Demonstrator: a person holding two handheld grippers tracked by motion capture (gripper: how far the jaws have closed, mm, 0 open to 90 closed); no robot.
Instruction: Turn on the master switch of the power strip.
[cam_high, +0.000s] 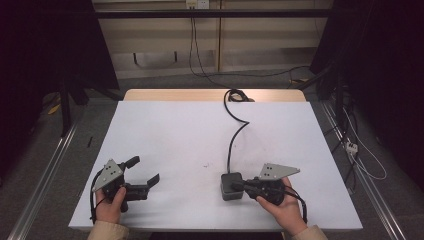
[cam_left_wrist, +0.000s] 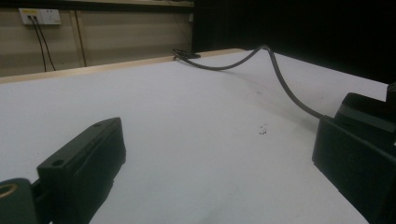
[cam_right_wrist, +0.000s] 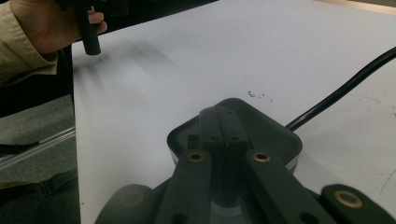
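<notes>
Left gripper resting on white table, jaws wide apart. Right gripper jaws together, sitting over black box.

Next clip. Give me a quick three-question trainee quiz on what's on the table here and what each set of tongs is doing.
1. True or false: the left tongs are open and hold nothing.
2. Which thing lies under the right tongs' tips? A) the black box B) a cup C) a cloth
3. What runs from the box to the table's far edge?

Key: 1 true. 2 A; the jaws are together over its top. 3 a black cable.
</notes>
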